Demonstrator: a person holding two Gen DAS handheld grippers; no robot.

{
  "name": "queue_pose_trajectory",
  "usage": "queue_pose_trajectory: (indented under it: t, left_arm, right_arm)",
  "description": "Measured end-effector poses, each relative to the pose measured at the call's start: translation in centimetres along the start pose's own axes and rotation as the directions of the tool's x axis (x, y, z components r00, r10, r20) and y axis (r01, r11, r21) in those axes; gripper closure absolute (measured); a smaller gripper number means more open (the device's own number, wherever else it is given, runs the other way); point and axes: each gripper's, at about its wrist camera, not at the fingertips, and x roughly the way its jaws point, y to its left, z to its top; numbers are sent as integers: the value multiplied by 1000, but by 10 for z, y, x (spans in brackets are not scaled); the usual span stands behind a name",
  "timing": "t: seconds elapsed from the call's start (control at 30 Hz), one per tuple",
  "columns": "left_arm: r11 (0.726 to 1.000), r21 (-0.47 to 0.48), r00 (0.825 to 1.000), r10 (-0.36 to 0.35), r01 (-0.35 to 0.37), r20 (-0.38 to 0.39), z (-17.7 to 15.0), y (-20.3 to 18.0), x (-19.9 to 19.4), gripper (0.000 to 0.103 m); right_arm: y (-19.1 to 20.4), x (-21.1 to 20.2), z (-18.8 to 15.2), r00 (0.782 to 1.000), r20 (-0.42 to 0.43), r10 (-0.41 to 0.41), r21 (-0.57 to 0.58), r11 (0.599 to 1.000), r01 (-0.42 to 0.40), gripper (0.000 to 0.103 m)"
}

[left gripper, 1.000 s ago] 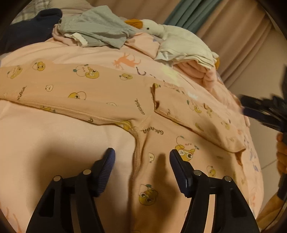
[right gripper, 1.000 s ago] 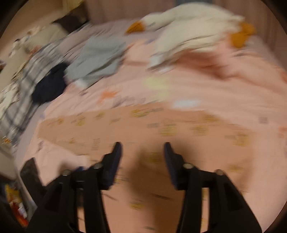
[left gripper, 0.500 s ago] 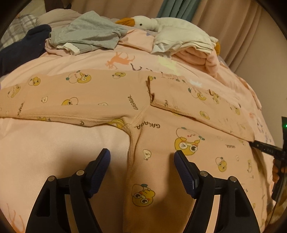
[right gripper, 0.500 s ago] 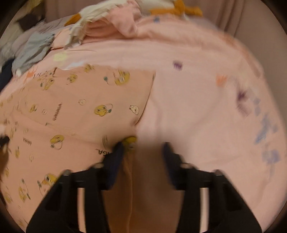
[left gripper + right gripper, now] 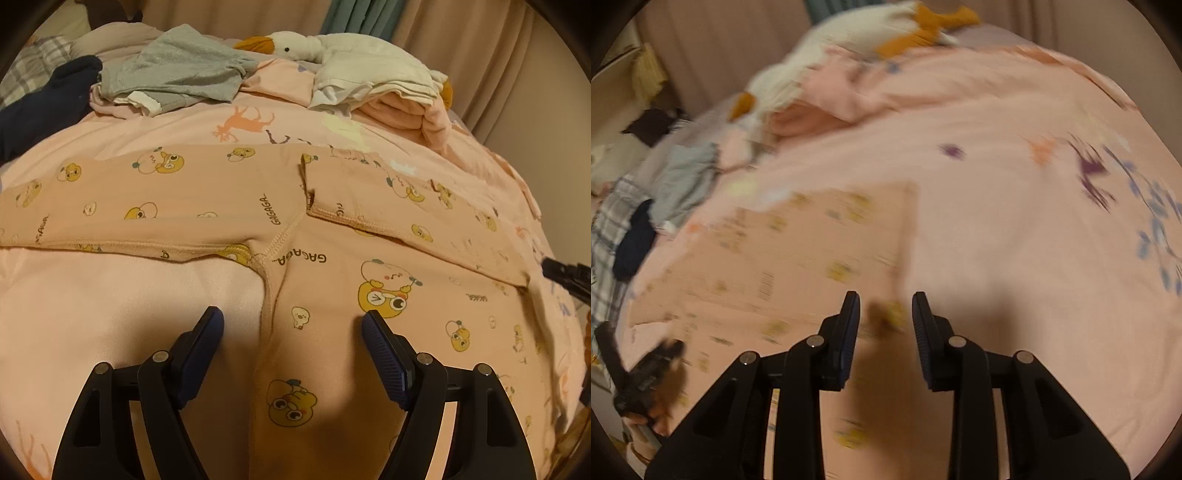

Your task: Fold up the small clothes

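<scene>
Small peach trousers with yellow duck prints (image 5: 332, 229) lie spread flat on the pink bed sheet (image 5: 129, 302), one leg running left, the other folded across to the right. My left gripper (image 5: 291, 332) is open and empty, hovering above the crotch seam. My right gripper (image 5: 885, 314) is open and empty above the garment's right edge (image 5: 812, 258); this view is blurred by motion. The right gripper's tip shows at the left wrist view's right edge (image 5: 565, 275).
At the back lie a grey garment (image 5: 177, 74), a dark navy garment (image 5: 40, 110), a white goose plush (image 5: 351, 51) and folded pink cloth (image 5: 406, 110). Curtains hang behind the bed. A plaid cloth (image 5: 609, 236) lies far left.
My left gripper has drawn back a little and opened slightly wider. My right gripper swung right and then back along the garment's right edge, staying open.
</scene>
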Motion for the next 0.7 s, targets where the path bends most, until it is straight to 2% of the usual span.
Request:
queue_pose_trajectory:
  t: [0.1, 0.13, 0.17, 0.2, 0.27, 0.3, 0.33, 0.37, 0.43, 0.47, 0.53, 0.57, 0.6, 0.63, 0.67, 0.7]
  left_arm:
    - [1000, -7, 1000, 21, -21, 0, 1, -1, -2, 26]
    - [999, -10, 999, 38, -38, 1, 2, -1, -3, 26]
    - [998, -15, 998, 61, -61, 2, 2, 1, -6, 26]
    - [995, -24, 996, 94, -94, 0, 4, 4, -11, 26]
    - [988, -66, 990, 139, -138, 6, 8, 23, -24, 26]
    - [985, -98, 989, 144, -141, 22, 9, 34, -31, 26]
    - [978, -151, 987, 151, -142, 52, 10, 50, -43, 26]
    - [961, -241, 981, 166, -138, 99, 12, 77, -60, 26]
    - [915, -391, 974, 168, -97, 152, 14, 121, -81, 26]
    - [861, -507, 975, 150, -46, 167, 15, 156, -91, 26]
    - [765, -643, 979, 96, 43, 179, 16, 205, -97, 25]
    - [689, -716, 978, 55, 108, 201, 14, 235, -97, 25]
    - [644, -752, 975, 41, 141, 217, 13, 252, -97, 25]
    - [614, -773, 972, 34, 162, 231, 12, 264, -97, 25]
    - [600, -782, 971, 32, 171, 237, 14, 274, -95, 25]
    - [601, -783, 973, 32, 163, 227, 16, 282, -90, 25]
  right_arm:
    - [18, 28, 5, 997, -52, -52, -86, 995, 47, 78]
    - [14, 41, 1, 990, -99, -102, -88, 992, 93, 78]
    - [8, 56, -3, 972, -158, -174, -78, 984, 163, 77]
    - [0, 65, -7, 967, -180, -182, -39, 983, 177, 76]
    - [-9, 55, -8, 988, -121, -97, 29, 994, 101, 70]
    - [-14, 51, -8, 992, -120, -41, 55, 997, 48, 66]
    - [-19, 50, -8, 992, -129, 6, 78, 997, 4, 63]
    - [-24, 48, -9, 989, -140, 47, 104, 994, -33, 61]
    - [-31, 39, -14, 987, -138, 83, 136, 989, -64, 60]
    - [-31, 33, -19, 988, -126, 85, 135, 988, -68, 58]
    - [-35, 21, -28, 992, -106, 69, 121, 991, -56, 54]
    - [-33, 17, -31, 992, -104, 65, 117, 992, -53, 52]
    - [-37, 13, -34, 993, -103, 63, 117, 992, -51, 52]
    - [-40, 12, -33, 993, -104, 63, 122, 991, -50, 52]
    - [-44, 10, -32, 993, -105, 63, 130, 990, -49, 52]
    - [-46, 9, -33, 993, -105, 57, 140, 989, -42, 52]
